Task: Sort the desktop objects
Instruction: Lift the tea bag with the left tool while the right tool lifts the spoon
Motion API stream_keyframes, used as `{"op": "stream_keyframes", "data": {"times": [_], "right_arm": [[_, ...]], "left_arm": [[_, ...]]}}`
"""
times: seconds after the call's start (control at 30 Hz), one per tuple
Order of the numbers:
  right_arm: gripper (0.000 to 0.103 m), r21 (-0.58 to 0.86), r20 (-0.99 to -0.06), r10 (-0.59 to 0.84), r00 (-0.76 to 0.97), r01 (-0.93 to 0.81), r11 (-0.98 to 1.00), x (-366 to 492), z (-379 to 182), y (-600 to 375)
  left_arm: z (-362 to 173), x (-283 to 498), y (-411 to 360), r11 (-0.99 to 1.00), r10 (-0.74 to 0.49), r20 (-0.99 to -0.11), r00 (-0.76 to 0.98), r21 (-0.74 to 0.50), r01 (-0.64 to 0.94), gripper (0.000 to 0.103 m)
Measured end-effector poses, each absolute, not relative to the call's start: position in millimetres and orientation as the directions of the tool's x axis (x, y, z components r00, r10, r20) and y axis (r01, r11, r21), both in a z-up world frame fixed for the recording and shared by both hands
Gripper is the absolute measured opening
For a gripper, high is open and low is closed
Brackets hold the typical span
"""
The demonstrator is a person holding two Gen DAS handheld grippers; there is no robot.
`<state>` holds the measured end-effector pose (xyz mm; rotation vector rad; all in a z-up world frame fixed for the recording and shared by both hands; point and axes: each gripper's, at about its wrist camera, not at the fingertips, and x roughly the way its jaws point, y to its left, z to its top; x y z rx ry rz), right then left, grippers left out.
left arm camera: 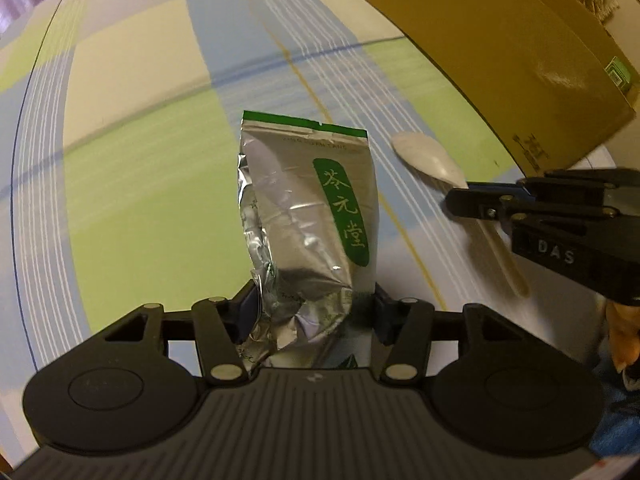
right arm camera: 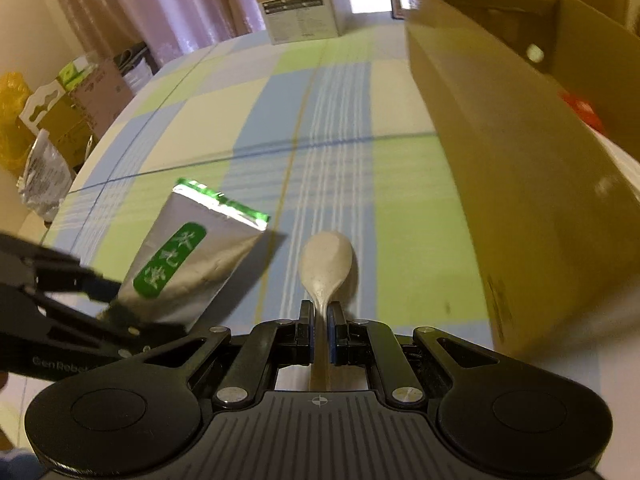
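Both hands are loaded. The left gripper (left arm camera: 316, 312) has its fingers clamped on the crumpled lower end of the silver tea pouch (left arm camera: 308, 216), green-edged seal pointing away, so the bag sticks out forward above the checked cloth of the bench (left arm camera: 132, 184). In the right wrist view its shadow falls on the cloth, which suggests it is lifted clear.

The right gripper (right arm camera: 320, 332) has its fingers pinched tight on the thin handle of the pale spoon (right arm camera: 326, 268), bowl out front, handle running back between the pads. Gripping near the neck probably keeps the bowl from swinging.

The two tools sit close side by side, the pouch just left of the spoon, and both are near the cardboard box (right arm camera: 500, 160) on the right. That looks like the destination: an open-topped carton whose tall side wall faces the grippers.

Inside it, the right wrist view shows only a glimpse: something red (right arm camera: 580, 110) against the far side, and a pale surface lower down that cannot be identified. From here, each object would need raising over that wall before release.
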<state>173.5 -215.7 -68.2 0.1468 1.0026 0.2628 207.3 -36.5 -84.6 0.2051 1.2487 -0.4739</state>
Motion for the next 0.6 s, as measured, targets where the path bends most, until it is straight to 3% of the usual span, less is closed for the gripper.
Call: {"op": "stream_keyframes", "data": {"times": [0.17, 0.33, 0.6], "right_arm": [[0.003, 0.236, -0.822, 0.28, 0.496, -0.15, 0.96, 150.1, -63.5, -218.2], [0.004, 0.213, -0.825, 0.284, 0.488, -0.196, 0.957, 143.5, -68.7, -214.5], [0.004, 0.208, -0.812, 0.3, 0.5, -0.232, 0.95, 142.7, -72.0, -211.3]], "left_arm": [[-78.5, 192.5, -40.6, 0.907, -0.234, -0.944, 0.235, -0.125, 0.402, 0.057], [-74.5, 191.4, -41.0, 0.905, -0.211, -0.948, 0.237, -0.098, 0.414, 0.068], [-77.7, 196.5, -37.6, 0.898, -0.236, -0.943, 0.237, -0.118, 0.425, 0.071]]}}
